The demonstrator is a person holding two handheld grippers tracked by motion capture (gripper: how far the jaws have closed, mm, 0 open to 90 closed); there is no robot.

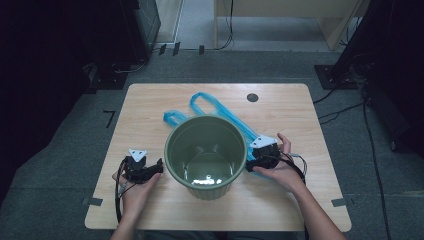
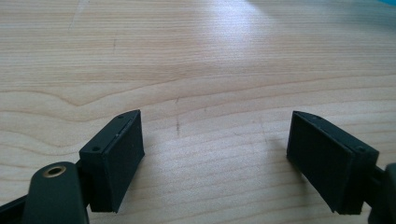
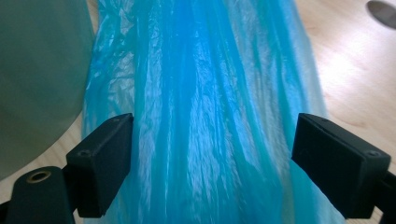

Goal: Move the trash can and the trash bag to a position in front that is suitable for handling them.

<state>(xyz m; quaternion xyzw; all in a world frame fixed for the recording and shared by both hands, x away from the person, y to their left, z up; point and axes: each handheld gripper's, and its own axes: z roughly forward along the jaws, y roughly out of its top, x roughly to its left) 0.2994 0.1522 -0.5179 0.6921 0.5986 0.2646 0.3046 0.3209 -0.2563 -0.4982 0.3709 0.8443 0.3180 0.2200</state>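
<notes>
High view: we note the green bin point(image 1: 205, 156) mid-bench point(image 1: 150, 100), blue plastic bag point(image 1: 235, 120) lying behind it and to its right. Right tongs point(image 1: 251, 161) gape wide, straddling the bag, pads clear. Left tongs point(image 1: 159, 167), left of the bin, wide open, empty.

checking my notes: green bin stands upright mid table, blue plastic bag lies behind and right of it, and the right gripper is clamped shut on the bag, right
Not quite. The right gripper is open: in the right gripper view its jaws stand wide apart on either side of the blue plastic bag without pressing it. The green bin upright mid table and the bag behind and right of it are correct.
</notes>
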